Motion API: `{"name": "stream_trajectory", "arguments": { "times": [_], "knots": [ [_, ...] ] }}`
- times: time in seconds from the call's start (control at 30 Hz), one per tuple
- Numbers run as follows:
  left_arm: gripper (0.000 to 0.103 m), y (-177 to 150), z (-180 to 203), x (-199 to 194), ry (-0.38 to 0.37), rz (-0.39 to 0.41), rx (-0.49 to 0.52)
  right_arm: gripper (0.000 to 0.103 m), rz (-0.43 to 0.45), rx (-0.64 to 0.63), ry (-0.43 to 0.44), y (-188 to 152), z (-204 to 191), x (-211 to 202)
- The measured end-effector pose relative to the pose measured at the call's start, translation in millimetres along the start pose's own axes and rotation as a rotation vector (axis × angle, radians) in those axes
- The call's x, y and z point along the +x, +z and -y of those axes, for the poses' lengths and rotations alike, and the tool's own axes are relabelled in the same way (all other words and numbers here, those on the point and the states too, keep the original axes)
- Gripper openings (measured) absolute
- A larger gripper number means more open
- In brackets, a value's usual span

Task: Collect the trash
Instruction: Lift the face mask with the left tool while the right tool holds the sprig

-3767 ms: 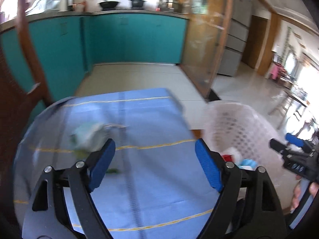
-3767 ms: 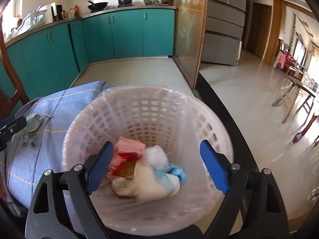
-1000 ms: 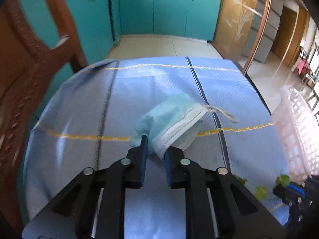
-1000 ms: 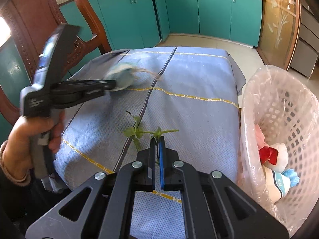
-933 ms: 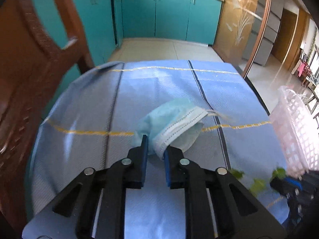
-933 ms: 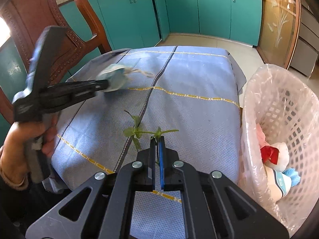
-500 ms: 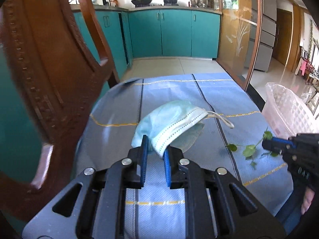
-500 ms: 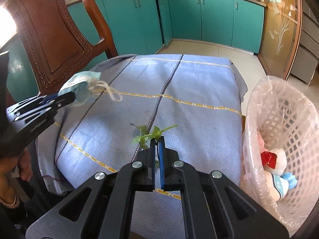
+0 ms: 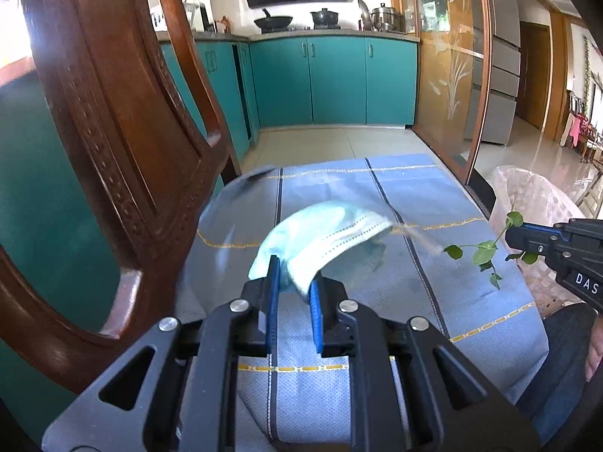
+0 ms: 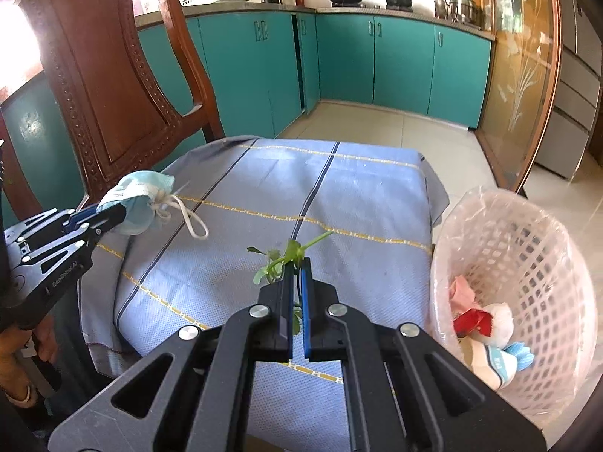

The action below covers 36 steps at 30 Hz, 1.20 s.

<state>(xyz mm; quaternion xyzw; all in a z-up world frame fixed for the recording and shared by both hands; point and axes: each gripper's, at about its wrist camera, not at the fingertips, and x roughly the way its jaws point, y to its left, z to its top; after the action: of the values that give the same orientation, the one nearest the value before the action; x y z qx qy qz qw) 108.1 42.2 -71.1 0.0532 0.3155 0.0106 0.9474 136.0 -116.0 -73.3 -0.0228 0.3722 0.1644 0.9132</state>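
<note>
- Left tongs [image 9: 294, 277] pinch a crumpled face mask [image 9: 324, 235], lifted above the tabletop [image 9: 377, 188];
- Right tongs [image 10: 297, 275] clamp a leafy sprig [image 10: 290, 254] above the tabletop;
- Basket [image 10: 527, 248] of trash stands beside the tabletop, right.

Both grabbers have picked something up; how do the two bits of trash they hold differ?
The face mask in the left gripper is pale blue crumpled fabric with a dangling white ear loop; the leafy sprig in the right gripper is a thin green stem. The mask is bulkier. Both hang above the blue tablecloth.
</note>
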Motion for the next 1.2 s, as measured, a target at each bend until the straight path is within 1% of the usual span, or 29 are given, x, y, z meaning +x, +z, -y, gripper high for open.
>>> {"name": "stream_trajectory", "arguments": {
  "times": [0.23, 0.7, 1.2],
  "knots": [
    [0.016, 4, 4, -17, 0.003, 0.032, 0.019, 0.004, 0.019, -0.029, -0.041, 2, -6, -6],
    [0.016, 4, 4, -38, -0.004, 0.069, 0.022, 0.004, 0.037, -0.025, -0.05, 0, -6, -14],
    [0.016, 4, 2, -51, -0.005, 0.09, 0.024, 0.004, 0.065, -0.02, -0.056, 2, -6, -25]
  ]
}}
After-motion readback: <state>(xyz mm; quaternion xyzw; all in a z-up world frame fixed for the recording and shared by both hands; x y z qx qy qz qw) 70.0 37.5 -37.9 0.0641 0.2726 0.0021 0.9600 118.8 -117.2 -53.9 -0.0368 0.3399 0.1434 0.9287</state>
